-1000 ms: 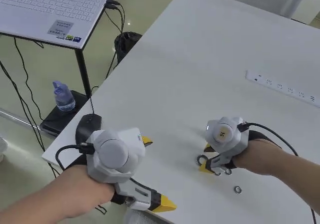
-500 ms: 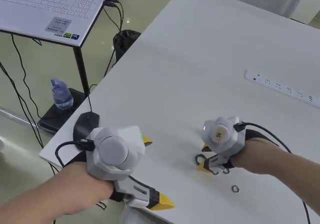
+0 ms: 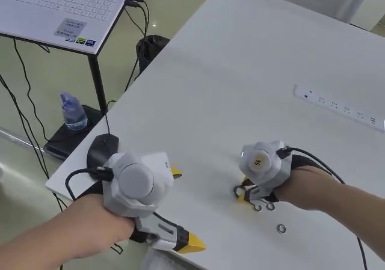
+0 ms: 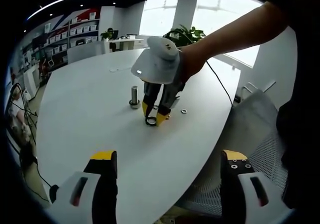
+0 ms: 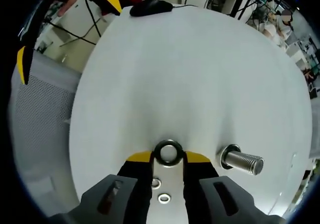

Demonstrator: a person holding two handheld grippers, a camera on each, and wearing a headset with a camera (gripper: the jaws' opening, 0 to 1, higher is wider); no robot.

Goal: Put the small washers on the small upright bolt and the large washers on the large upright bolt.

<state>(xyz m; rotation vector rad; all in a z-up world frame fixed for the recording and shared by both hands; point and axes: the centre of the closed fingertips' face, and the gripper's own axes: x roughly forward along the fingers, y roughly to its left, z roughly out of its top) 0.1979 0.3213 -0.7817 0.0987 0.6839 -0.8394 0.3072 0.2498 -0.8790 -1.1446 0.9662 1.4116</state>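
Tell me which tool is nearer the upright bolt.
Right. The right tool, gripping a washer, sits just beside the upright bolt; the left tool is back near the table edge.

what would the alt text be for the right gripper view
The right gripper pinches a large washer between its yellow tips, low over a white table. A threaded bolt stands just to its right, and two small washers lie on the table between the jaws.
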